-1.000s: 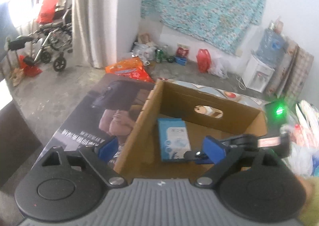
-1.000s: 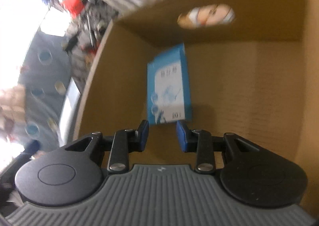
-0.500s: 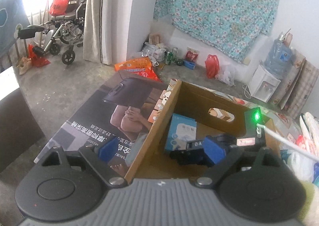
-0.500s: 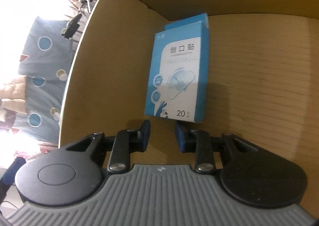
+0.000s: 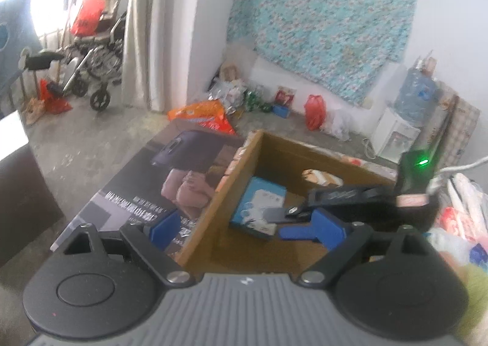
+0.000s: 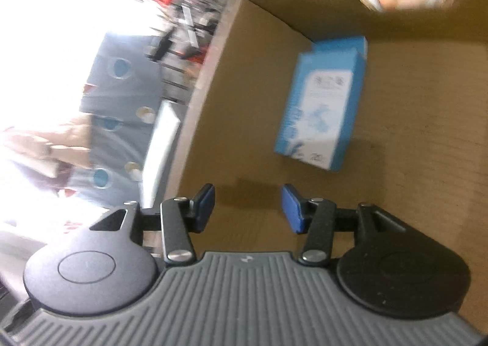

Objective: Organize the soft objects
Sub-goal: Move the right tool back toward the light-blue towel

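A light blue packet (image 6: 320, 108) lies flat on the floor of an open cardboard box (image 6: 427, 132), near its far left corner. My right gripper (image 6: 247, 205) hovers inside the box a little short of the packet; its jaws are opening and nothing is between them. In the left wrist view the same packet (image 5: 262, 199) shows in the box (image 5: 210, 205), partly covered by the right gripper (image 5: 289, 213) reaching in from the right. My left gripper (image 5: 244, 227) stands open and empty above the box's near left wall.
The box sits on a large printed carton (image 5: 158, 175). Bagged soft items (image 5: 457, 224) pile up at the right edge. Beyond lie an orange package (image 5: 204, 115), a red bag (image 5: 315, 111), a water dispenser (image 5: 399, 135) and a wheelchair (image 5: 91, 50).
The right gripper's jaws have spread apart and it has drawn back from the packet, which stays in the box. The left gripper's view has shifted slightly toward the box.
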Action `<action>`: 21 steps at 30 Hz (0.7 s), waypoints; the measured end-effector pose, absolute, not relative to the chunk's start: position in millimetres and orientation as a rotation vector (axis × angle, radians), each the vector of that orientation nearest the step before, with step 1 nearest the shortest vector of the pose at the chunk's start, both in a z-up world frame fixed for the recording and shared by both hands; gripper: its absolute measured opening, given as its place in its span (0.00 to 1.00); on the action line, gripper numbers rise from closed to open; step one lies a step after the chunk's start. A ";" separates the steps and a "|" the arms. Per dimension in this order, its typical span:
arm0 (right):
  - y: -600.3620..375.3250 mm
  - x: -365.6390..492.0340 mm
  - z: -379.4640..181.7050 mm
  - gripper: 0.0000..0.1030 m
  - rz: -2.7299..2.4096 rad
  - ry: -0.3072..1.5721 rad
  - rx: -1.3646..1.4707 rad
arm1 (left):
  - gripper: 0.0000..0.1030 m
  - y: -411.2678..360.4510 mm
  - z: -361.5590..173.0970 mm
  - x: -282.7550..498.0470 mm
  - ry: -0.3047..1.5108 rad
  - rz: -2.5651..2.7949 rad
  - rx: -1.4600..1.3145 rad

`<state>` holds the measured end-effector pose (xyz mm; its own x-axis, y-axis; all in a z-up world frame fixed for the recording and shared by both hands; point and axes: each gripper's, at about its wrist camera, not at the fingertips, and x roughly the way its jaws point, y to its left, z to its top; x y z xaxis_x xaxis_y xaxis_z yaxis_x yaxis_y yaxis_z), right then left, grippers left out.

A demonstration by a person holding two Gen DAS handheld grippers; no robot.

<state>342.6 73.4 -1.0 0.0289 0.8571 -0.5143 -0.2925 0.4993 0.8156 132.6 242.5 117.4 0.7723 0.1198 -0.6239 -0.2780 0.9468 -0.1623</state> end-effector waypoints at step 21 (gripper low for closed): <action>-353.8 94.1 122.3 0.54 0.575 0.697 0.557 | 0.97 13.8 94.4 42.0 0.615 -0.478 -0.166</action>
